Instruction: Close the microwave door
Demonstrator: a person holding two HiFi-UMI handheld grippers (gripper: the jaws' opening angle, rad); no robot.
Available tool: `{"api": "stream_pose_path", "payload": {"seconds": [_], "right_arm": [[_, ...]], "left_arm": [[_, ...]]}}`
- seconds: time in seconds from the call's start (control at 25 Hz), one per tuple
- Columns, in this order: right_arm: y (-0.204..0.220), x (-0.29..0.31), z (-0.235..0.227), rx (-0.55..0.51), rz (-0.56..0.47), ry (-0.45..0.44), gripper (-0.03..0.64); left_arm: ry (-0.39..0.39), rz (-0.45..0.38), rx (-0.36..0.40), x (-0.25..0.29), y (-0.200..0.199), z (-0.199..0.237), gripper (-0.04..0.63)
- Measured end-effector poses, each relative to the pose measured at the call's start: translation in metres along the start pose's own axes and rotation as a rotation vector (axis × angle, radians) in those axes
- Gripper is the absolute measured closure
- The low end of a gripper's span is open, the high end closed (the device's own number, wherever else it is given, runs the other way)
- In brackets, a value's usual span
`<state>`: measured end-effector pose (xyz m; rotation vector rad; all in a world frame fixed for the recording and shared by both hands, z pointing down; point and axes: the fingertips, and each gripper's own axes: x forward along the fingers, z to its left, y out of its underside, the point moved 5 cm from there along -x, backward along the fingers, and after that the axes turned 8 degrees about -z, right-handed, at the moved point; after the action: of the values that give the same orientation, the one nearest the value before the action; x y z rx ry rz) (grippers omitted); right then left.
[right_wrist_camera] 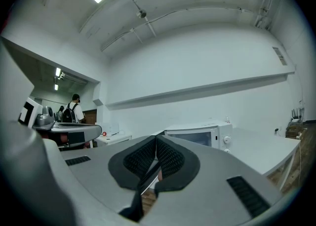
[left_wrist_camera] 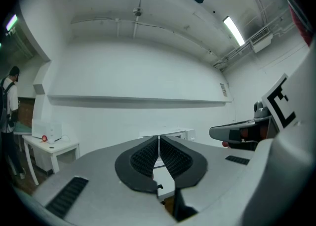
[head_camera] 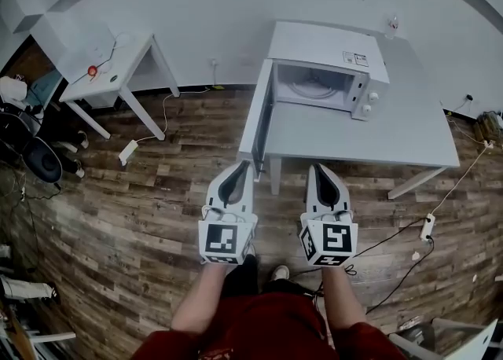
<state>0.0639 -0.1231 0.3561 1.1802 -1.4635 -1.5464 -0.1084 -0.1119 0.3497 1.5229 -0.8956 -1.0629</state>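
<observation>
A white microwave (head_camera: 330, 64) stands at the back of a grey table (head_camera: 409, 134). Its door (head_camera: 258, 115) hangs wide open, swung out to the left past the table's edge, and the cavity with its glass plate shows. Both grippers are held level in front of the table, side by side. My left gripper (head_camera: 236, 170) is shut and empty, just short of the door's near edge. My right gripper (head_camera: 321, 171) is shut and empty too, near the table's front edge. In the right gripper view the microwave (right_wrist_camera: 200, 136) lies ahead beyond the closed jaws (right_wrist_camera: 156, 146). In the left gripper view the jaws (left_wrist_camera: 159, 146) meet.
A white side table (head_camera: 110, 67) with a white box stands at the far left. A power strip (head_camera: 128, 152) and cables lie on the wood floor, with another strip (head_camera: 427, 227) at the right. A black chair (head_camera: 39, 160) sits at the left edge. A person with a backpack (right_wrist_camera: 74, 111) stands far off.
</observation>
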Motion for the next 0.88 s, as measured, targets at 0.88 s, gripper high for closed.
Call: {"api": "stream_pose_path", "payload": {"seconds": [0.88], "right_arm": [[0.056,0.075,0.029,-0.072,0.158,-0.003,0.589]], "left_arm": [[0.242,0.097,-0.087,0.02,0.096,0.075,0.555]]}}
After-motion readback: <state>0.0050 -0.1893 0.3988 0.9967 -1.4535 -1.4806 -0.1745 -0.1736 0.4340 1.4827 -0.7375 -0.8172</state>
